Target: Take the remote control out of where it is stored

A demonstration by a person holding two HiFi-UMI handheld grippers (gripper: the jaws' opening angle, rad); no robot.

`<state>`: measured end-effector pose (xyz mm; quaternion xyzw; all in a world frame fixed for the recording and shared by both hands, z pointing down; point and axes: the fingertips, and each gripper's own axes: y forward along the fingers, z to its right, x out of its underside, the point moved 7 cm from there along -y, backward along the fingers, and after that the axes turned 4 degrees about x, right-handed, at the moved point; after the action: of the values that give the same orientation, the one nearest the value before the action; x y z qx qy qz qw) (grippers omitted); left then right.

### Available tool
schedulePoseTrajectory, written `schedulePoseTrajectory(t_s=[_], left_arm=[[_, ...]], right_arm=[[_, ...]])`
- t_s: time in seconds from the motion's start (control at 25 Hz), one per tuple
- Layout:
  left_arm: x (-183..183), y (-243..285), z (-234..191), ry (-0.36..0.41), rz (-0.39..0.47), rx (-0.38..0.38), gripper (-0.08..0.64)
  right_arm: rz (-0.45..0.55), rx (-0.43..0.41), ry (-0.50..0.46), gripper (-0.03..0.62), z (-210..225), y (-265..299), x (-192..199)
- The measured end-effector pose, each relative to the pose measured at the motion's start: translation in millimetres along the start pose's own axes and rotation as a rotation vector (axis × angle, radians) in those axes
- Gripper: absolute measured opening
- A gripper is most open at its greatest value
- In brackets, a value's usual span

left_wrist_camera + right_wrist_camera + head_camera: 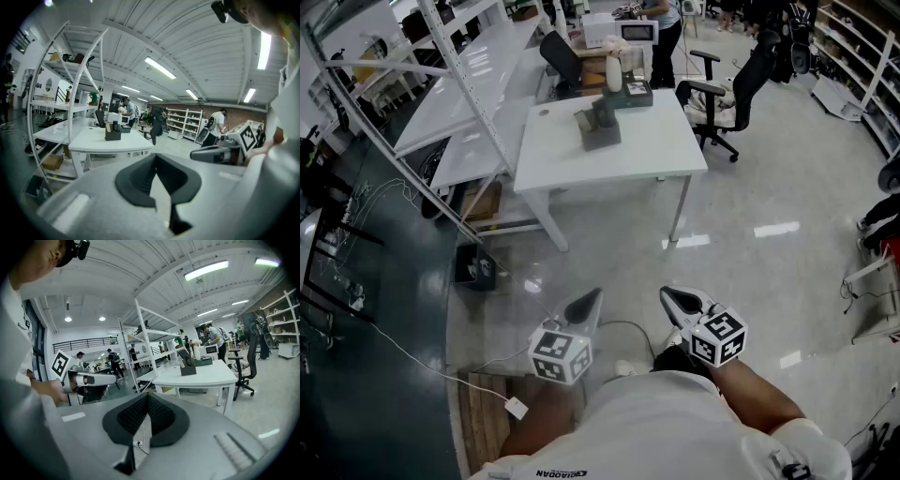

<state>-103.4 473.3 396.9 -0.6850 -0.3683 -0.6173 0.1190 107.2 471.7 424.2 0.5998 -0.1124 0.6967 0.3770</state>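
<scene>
A dark remote control [603, 112] stands upright in a grey holder [600, 134] on the white table [647, 150] a few steps ahead. The holder also shows far off in the left gripper view [112, 133] and the right gripper view [188, 367]. Both grippers are held close to my body, over the floor and well short of the table. My left gripper [587, 302] [154, 157] has its jaws together with nothing between them. My right gripper [673, 298] [147, 395] is likewise shut and empty. Each gripper appears in the other's view, side by side.
A white shelving rack [441, 112] stands left of the table, and a black office chair [717, 94] to its right. A bottle [613, 75] and a dark box [633, 92] sit on the table's far side. A white cable with a plug [517, 408] and a wooden board [487, 412] lie by my feet.
</scene>
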Motion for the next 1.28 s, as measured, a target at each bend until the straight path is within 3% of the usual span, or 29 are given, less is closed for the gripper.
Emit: schedulePoseTrajectory(t_s=[0.4, 0.68, 1.28], left_arm=[[2, 0, -1, 0.005, 0.0, 0.005, 0.003], [2, -1, -5, -0.016, -0.001, 0.014, 0.003], [5, -9, -21, -0.033, -0.008, 0.003, 0.003]], right_arm=[[0.007, 0.012, -0.009, 0.005, 2, -2, -1], [0.051, 0.004, 0.047, 0.006, -3, 0, -7], [0.018, 0.002, 0.023, 0.006, -11, 17, -10]])
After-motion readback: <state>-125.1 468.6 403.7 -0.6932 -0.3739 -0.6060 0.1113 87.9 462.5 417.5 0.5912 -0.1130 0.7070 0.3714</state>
